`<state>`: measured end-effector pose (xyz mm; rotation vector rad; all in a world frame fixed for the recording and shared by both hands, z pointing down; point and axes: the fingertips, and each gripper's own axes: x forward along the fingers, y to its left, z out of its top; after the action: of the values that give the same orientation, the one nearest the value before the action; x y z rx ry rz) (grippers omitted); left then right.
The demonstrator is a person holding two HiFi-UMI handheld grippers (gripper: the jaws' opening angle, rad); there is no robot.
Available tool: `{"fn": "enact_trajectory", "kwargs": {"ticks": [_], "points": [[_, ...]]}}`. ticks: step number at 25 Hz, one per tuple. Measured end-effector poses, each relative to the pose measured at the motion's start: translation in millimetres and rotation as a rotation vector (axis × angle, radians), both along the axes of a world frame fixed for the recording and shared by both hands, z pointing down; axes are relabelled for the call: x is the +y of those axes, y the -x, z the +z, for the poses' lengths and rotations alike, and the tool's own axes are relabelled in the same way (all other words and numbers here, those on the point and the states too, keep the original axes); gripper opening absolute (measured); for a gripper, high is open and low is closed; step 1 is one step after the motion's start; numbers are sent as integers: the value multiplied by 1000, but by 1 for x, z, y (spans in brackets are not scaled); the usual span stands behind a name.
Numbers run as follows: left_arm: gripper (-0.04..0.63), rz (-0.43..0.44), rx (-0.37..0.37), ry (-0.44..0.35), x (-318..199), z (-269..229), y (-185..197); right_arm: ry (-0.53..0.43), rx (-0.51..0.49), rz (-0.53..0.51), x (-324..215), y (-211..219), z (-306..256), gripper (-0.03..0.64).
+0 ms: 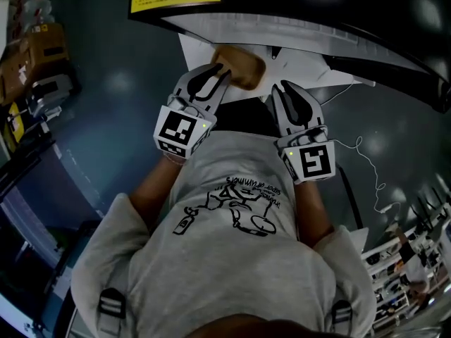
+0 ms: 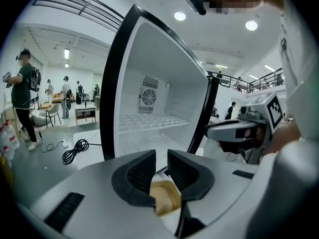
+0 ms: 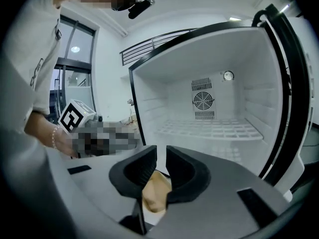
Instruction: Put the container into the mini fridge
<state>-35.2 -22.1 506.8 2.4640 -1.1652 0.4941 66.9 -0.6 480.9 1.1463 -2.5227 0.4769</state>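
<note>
- At the fridge mouth, head view: container [image 1: 239, 67] lies on a white surface under the mini fridge [image 1: 303, 5] top edge; left gripper [image 1: 211, 74] at its rim, right gripper [image 1: 283, 90] just beside.
- Left gripper view: jaws parted, container below the gap, unclamped.
- Right gripper view: jaws slightly parted, likewise released.
- Judgement: placement nearly done; whether it sits fully inside is unclear; withdrawal remains.

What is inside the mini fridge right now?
A bare white wire shelf and a fan grille on the back wall. The right gripper covers the lower front, so whether the tan container sits inside is unclear.
</note>
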Motion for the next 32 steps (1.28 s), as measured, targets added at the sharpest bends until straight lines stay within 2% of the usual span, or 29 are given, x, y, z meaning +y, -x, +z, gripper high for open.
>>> {"fn": "enact_trajectory", "kwargs": {"ticks": [4,8,15,21,32], "points": [[88,-2,-20,24,3,20,4,-3,-2,5,-2,5,21,57],[92,4,-39,47,4,39,7,60,28,0,1,5,50,58],[97,1,-71,98,0,81,16,109,54,15,-5,6,89,64],[98,-37,-86,153,-9,121,32,158,66,30,-6,6,126,75],[121,-55,-106,221,-12,168,40,231,84,71,-4,8,174,96]]}}
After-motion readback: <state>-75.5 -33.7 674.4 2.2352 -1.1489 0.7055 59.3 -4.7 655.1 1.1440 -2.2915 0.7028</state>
